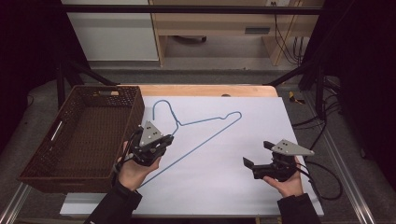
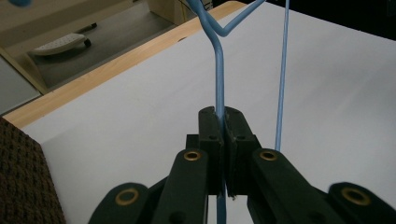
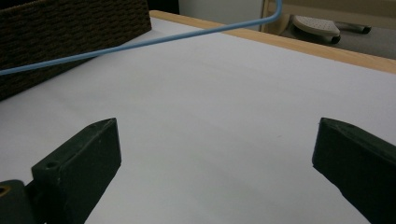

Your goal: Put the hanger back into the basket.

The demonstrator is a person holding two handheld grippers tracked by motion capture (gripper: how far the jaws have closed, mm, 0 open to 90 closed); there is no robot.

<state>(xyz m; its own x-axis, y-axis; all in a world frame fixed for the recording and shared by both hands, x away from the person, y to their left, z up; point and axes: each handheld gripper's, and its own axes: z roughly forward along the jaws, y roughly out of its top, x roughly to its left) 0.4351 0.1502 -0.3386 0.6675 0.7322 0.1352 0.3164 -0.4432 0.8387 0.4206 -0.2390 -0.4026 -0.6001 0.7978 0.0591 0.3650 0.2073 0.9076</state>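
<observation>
Left tongs (image 2: 223,122) clamp blue wire hanger (image 2: 218,79) | right tongs (image 3: 215,154) gape over white sheet (image 3: 224,93) | basket (image 1: 84,130) left

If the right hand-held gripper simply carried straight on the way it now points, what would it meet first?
Probably the blue wire hanger: its long bar crosses ahead of the open right hand-held gripper, with bare white sheet between. The bar may sit higher, so depth is uncertain.

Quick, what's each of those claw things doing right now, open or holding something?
Left gripper: closed on the blue wire hanger.
Right gripper: open, holding nothing, above the white sheet.
</observation>
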